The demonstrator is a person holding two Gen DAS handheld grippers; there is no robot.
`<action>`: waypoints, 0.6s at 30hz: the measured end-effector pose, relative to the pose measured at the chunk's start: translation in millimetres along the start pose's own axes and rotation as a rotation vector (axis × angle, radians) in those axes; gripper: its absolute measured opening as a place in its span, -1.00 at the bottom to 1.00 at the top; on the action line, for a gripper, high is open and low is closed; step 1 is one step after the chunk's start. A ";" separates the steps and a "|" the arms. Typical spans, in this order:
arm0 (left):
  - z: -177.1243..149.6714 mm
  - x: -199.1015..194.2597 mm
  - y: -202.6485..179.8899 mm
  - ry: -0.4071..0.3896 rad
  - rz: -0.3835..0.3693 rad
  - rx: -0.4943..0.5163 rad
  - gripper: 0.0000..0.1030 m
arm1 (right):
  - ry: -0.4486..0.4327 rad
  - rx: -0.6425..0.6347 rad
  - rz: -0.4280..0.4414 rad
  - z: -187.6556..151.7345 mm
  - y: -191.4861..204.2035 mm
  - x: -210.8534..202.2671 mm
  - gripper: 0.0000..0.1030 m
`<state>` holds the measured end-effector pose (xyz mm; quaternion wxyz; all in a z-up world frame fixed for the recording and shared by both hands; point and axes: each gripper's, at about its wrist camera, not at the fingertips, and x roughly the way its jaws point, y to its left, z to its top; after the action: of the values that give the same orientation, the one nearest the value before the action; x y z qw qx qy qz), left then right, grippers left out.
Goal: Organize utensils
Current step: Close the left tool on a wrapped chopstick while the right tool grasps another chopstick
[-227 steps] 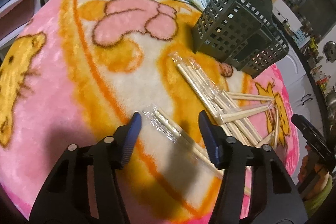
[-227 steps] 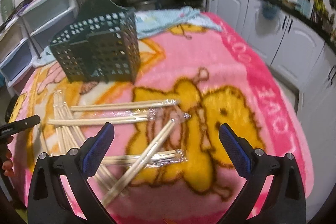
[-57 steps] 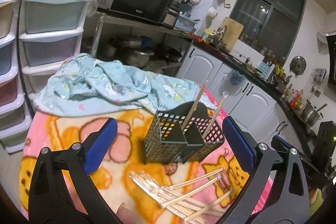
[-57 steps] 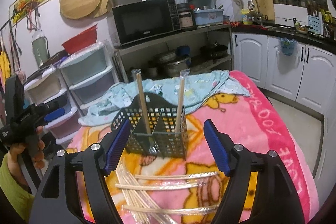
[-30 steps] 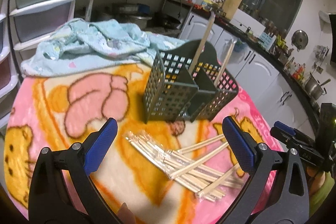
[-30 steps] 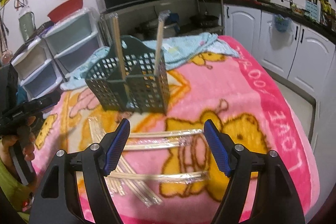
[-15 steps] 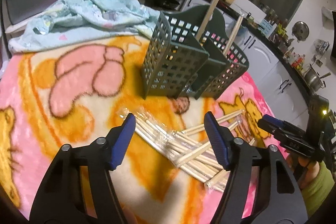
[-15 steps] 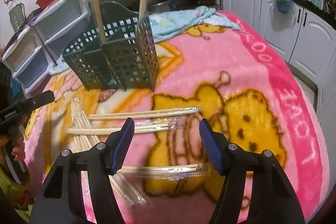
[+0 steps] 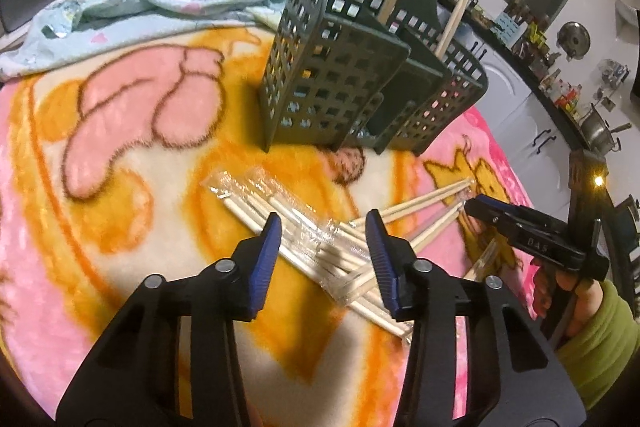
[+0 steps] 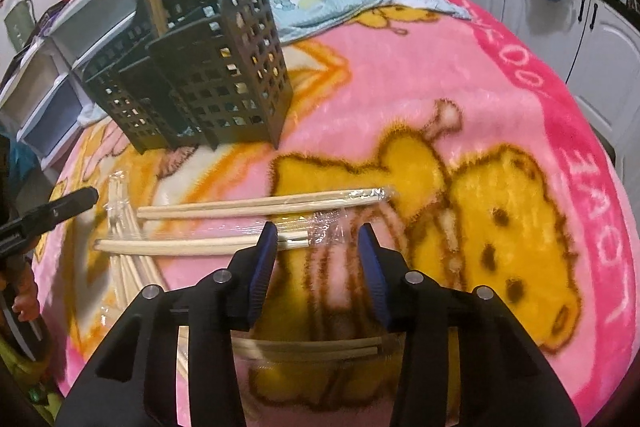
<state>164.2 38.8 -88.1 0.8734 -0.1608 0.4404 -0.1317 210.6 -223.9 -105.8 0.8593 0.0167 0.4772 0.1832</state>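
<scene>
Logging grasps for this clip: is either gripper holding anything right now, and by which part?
Nothing is held. The left gripper closes over the chopstick pile; the right gripper closes around one wrapped pair's plastic end. Neither grips yet.

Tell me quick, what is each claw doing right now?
Left claw: open, closing over the pile of wrapped chopsticks, gripping nothing.
Right claw: open, closing around one wrapped chopstick pair, not pinched.
</scene>
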 end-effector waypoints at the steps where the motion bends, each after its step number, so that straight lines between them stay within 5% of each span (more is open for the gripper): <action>1: -0.7 2.2 0.2 0.007 0.000 0.001 -0.35 | 0.004 0.006 0.003 0.2 -1.1 1.6 -0.26; 9: -2.9 11.4 3.7 0.030 0.009 0.003 -0.46 | 0.016 0.022 0.020 1.5 -5.4 9.1 -0.36; 18: -4.2 15.0 -0.7 0.033 0.059 0.045 -0.80 | 0.011 0.028 0.006 -2.0 -10.0 10.2 -0.81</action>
<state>169.5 31.9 -101.1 0.8730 -0.1258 0.4561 -0.1185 216.8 -230.1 -117.2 0.8557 0.0289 0.4845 0.1794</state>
